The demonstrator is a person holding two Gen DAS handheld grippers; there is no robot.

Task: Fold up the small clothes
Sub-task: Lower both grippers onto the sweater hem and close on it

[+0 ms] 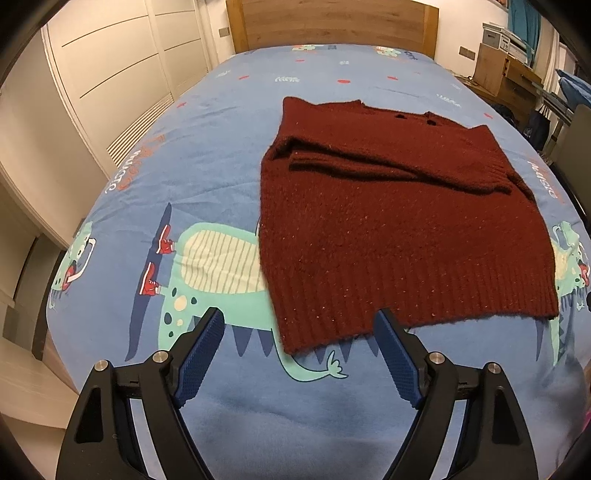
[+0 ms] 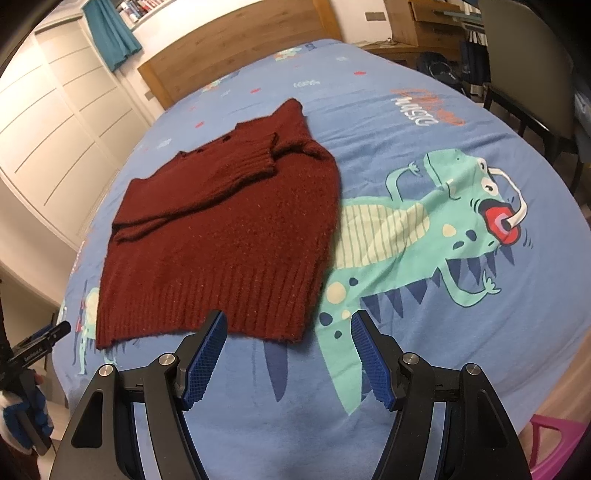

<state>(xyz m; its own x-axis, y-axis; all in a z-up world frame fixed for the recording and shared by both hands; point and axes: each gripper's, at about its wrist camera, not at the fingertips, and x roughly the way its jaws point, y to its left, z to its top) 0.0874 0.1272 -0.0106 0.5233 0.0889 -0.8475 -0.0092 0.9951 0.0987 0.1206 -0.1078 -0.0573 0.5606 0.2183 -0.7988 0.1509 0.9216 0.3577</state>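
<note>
The part of the dinosaur print under the sweater is hidden in the left wrist view. The lower bodies of both grippers are cut off by the bottom edges. In the right wrist view, a dark tool at the left edge is only partly seen, and a pink object at the lower right is cut off. Items on the far shelf are too small to identify. The sweater's underside cannot be seen.

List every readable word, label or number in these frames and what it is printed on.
None reads for certain.
Orange and white lettering on the bedsheet: upside down, too distorted.
Small white words further up the sheet: blurred.
Label on the grey storage box: too small.
</note>
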